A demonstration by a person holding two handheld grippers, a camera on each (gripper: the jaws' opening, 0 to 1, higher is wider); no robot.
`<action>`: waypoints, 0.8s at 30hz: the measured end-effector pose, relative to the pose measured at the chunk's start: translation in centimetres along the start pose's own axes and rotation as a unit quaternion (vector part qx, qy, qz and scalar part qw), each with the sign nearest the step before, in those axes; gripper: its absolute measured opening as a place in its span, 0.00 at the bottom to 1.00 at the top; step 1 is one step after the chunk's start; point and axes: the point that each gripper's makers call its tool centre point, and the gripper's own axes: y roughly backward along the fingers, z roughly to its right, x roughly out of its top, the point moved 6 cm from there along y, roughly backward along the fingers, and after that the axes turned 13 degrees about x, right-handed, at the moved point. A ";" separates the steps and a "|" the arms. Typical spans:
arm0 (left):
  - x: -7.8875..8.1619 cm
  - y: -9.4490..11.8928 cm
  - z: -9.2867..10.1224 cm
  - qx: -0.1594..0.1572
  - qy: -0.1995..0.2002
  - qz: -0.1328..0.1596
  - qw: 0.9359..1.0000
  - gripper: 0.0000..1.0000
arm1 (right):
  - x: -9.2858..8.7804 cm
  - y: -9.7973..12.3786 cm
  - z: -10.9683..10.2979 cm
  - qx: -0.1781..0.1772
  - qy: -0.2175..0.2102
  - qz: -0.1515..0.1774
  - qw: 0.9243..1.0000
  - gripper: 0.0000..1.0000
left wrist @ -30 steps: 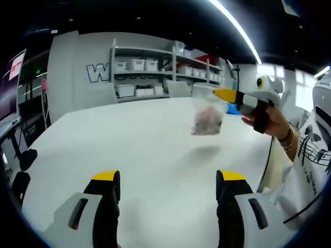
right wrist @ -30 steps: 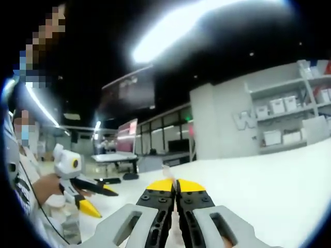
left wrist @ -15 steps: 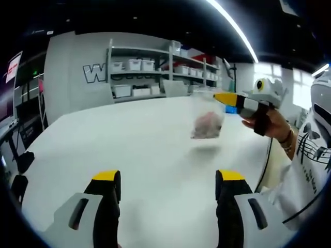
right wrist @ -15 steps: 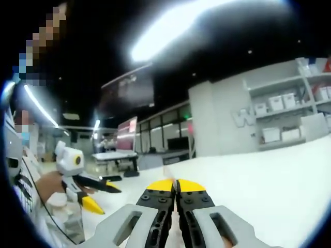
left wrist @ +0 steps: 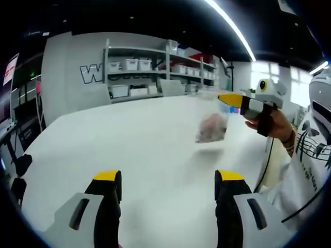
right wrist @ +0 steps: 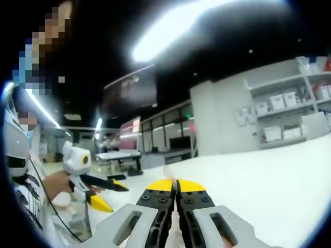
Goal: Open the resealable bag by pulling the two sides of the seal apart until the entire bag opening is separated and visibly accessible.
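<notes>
A clear resealable bag (left wrist: 211,127) with pinkish contents hangs above the white table (left wrist: 129,139), pinched at its top edge by my right gripper (left wrist: 228,97). That gripper reaches in from the right, held by a hand (left wrist: 270,123). My left gripper (left wrist: 168,176) stands open low in the left gripper view, short of the bag, with nothing between its jaws. In the right gripper view my right gripper (right wrist: 176,184) is shut, a thin sliver of bag (right wrist: 167,171) poking out past its tips. To its left, the left gripper (right wrist: 113,197) is open.
Shelves with white bins (left wrist: 150,67) line the far wall beyond the table. The person's white printed sleeve (left wrist: 307,165) is at the right edge. In the right gripper view another table (right wrist: 116,155) stands in the background, left of the white table (right wrist: 269,181).
In the right gripper view the left gripper has drifted closer to the shut jaws. The bag has swung slightly lower and rightward in the left gripper view. Both grips are unchanged.
</notes>
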 end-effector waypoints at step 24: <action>0.5 0.0 1.1 -0.008 -0.073 0.028 0.997 0.59 | -1.8 -0.1 -0.8 0.001 0.028 -0.035 0.999 0.00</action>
